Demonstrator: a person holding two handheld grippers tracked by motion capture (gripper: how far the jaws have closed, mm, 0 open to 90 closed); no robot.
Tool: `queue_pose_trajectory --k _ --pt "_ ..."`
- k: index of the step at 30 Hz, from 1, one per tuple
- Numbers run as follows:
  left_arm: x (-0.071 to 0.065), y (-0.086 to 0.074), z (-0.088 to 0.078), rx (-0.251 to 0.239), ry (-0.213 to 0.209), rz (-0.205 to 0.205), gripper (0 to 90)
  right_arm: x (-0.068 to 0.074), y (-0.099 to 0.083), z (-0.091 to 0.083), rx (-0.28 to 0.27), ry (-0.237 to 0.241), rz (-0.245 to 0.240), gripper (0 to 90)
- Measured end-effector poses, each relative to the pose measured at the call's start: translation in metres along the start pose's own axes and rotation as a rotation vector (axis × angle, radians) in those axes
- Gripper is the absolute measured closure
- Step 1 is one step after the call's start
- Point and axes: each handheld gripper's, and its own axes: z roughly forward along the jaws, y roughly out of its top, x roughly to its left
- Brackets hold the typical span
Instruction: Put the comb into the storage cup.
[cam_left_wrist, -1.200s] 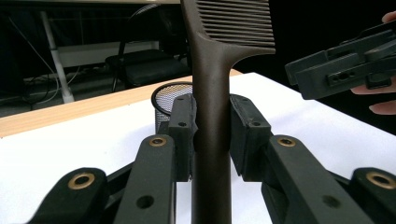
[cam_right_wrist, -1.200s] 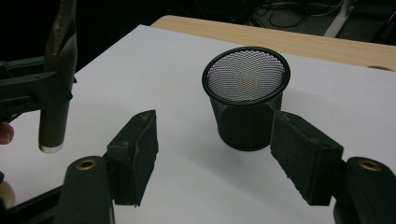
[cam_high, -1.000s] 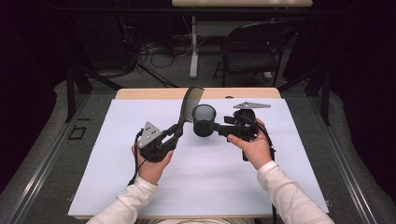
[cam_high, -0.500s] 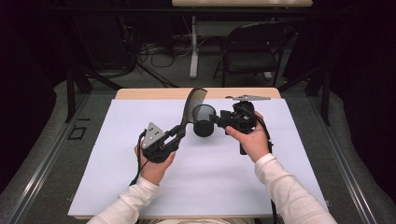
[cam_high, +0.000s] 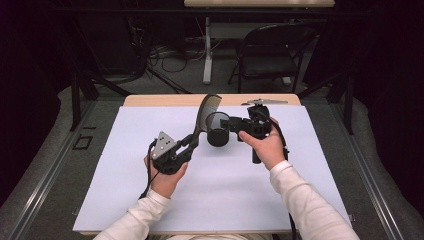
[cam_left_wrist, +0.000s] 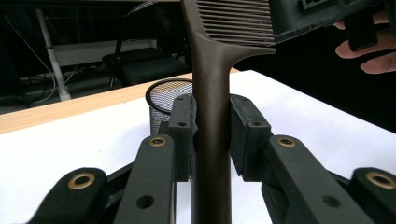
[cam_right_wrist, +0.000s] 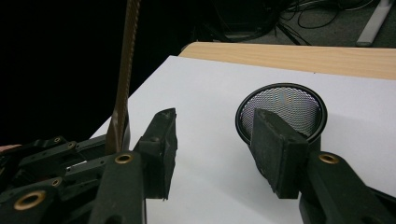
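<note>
The left gripper (cam_high: 192, 141) is clamped on the handle of a long dark brown plastic comb (cam_high: 205, 113); in the left gripper view both pads press flat against the narrow handle (cam_left_wrist: 211, 116), and the toothed head rises above them. The comb's long axis runs up and slightly away from the person, close to upright, with its teeth toward the right hand's side.

The small black wire-mesh cup (cam_high: 218, 131) stands upright on the white sheet covering the table (cam_high: 300, 190), just beside the comb on its right and a little lower than the comb's head. Its round mouth faces up, and from the right gripper view the mesh bottom (cam_right_wrist: 282, 109) shows through with nothing inside it.

The right gripper (cam_right_wrist: 212, 144) comes in from the right, its jaws apart and having just been closing; nothing sits between them as far as the frames show. One jaw stands in front of the cup's near rim, but whether it touches the rim I cannot tell. The right hand (cam_high: 262, 145) is the nearer one to the cup.

My reading is that the comb is meant for the cup: its free lower end must be brought over the mouth and lowered along its own axis, while the right gripper steadies the light cup against tipping
</note>
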Motion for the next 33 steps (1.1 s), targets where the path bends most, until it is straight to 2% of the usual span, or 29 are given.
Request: queue_pose_trajectory --k 3,8,22,26,33 --pt "0.0 0.0 0.0 0.001 0.001 -0.002 72.5 0.001 0.002 0.0 -0.002 0.008 -0.002 50.8" --pt "0.001 0.0 0.0 0.0 0.0 -0.006 72.5 0.001 0.007 -0.001 -0.015 0.029 0.035 51.3" --pt "0.003 0.0 0.001 0.001 -0.001 -0.02 72.5 0.002 0.013 0.002 -0.031 0.082 0.08 53.2" --pt "0.003 0.0 0.001 0.002 -0.001 -0.019 72.5 0.003 0.013 0.002 -0.034 0.101 0.083 54.3" --pt "0.003 -0.001 0.003 0.008 -0.002 -0.02 72.5 0.004 0.014 0.001 -0.029 0.109 0.083 54.8"
